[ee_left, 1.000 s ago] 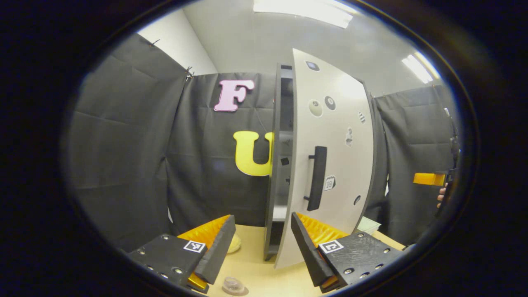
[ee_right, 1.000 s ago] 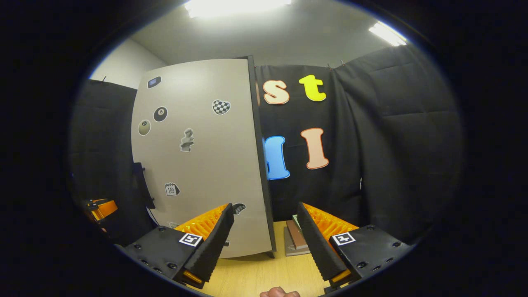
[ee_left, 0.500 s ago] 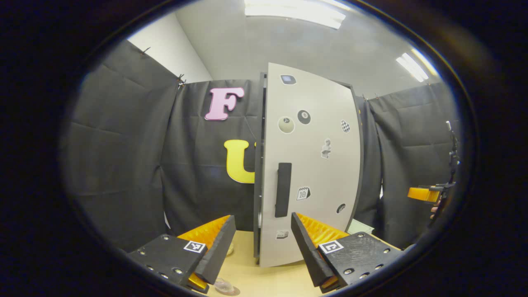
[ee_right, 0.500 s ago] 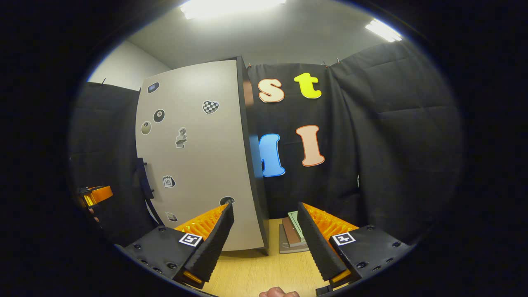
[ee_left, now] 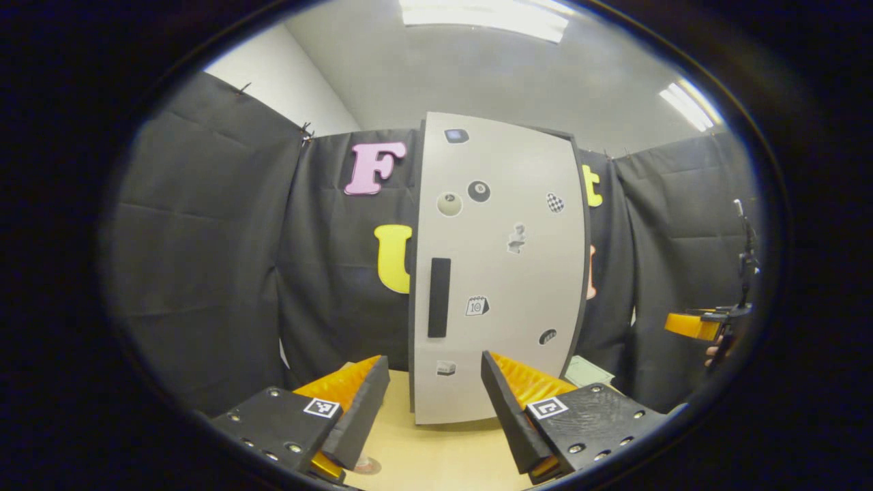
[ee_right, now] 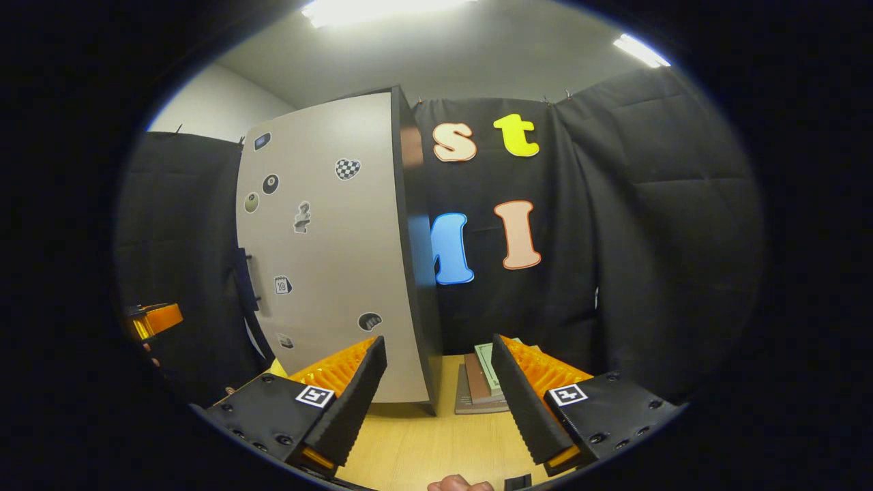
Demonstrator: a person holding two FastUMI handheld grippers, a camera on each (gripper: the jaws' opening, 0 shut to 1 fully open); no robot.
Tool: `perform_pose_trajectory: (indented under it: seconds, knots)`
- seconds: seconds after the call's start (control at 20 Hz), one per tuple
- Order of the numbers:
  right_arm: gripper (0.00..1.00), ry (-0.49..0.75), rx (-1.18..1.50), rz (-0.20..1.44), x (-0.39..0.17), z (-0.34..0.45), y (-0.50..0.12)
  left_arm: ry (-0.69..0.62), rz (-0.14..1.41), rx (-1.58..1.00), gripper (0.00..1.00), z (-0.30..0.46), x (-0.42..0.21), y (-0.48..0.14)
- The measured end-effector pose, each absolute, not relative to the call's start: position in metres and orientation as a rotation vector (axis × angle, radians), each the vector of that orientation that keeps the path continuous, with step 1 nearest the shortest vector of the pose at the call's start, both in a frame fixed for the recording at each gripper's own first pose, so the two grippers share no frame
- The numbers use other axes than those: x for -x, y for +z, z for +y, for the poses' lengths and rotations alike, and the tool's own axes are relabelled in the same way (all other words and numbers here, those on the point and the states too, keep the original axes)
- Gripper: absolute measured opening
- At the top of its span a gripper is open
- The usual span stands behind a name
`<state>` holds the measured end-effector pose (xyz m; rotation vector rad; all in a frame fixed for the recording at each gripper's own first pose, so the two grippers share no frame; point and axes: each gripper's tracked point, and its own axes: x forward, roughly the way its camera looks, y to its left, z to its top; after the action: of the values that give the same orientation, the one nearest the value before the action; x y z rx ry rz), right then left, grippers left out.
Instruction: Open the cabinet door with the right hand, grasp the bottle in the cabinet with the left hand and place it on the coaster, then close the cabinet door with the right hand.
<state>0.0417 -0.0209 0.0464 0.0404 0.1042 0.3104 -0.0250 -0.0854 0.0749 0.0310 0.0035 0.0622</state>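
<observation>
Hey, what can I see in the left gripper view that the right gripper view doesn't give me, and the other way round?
Left gripper view: the long black door handle seen face-on. Right gripper view: a stack of flat books on the wooden table, beside the cabinet. Shared: the pale grey cabinet door with stickers, and both open grippers, left gripper and right gripper.

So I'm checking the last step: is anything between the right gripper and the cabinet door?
Nothing visible. The right gripper is open, with bare tabletop before the cabinet door, which looks shut. Books lie right of it.
</observation>
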Motion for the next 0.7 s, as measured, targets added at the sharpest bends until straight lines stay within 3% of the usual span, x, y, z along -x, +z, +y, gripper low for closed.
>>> perform_pose_trajectory:
  seconds: [0.4, 0.7]
  knots:
    - [0.98, 0.348, -0.049, 0.109, -0.035, -0.032, 0.03, 0.054, 0.026, 0.045, 0.82, -0.115, 0.054, 0.058]
    - [0.98, 0.329, -0.044, 0.133, -0.04, -0.023, 0.01, 0.07, 0.034, 0.001, 0.84, -0.085, 0.062, 0.06]
